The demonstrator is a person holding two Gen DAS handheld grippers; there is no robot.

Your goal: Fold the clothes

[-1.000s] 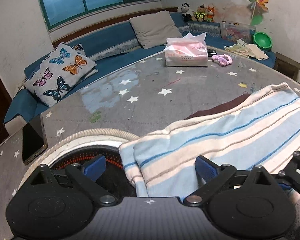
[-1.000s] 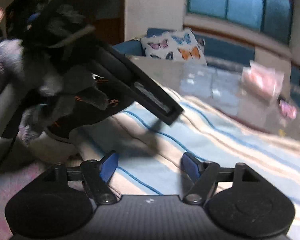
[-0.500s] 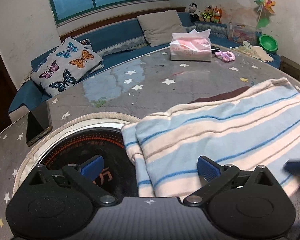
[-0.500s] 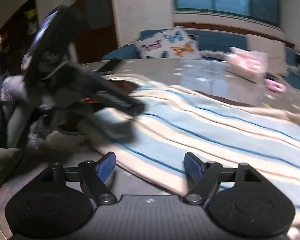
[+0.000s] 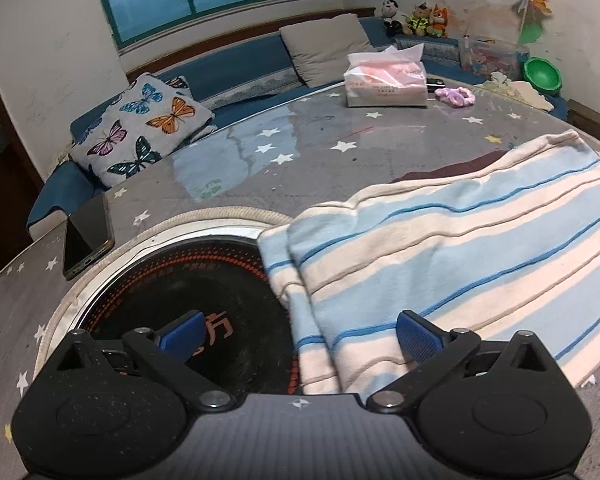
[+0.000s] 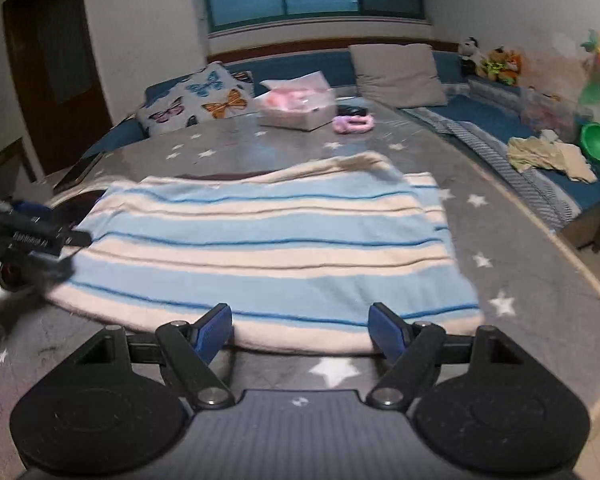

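Now the striped garment (image 6: 268,248) lies flat on the star-patterned table (image 5: 260,160), doubled over so that two layered edges show at its left end, where it overlaps the round cooktop (image 5: 188,280) set into the table. That layering suggests at least one fold is already made, though the right wrist view is blurred and I cannot say how many. A dark cloth (image 5: 452,168) peeks out from beneath its far edge.

Both tools hold nothing. The left gripper (image 5: 300,336) has its fingers spread wide over the garment's left end, and the right gripper (image 6: 300,330) stands equally spread at the near edge.

Compared with a second ago, both grippers have drawn back: the left showed less of the cooktop then, and the right sat low over the fabric.
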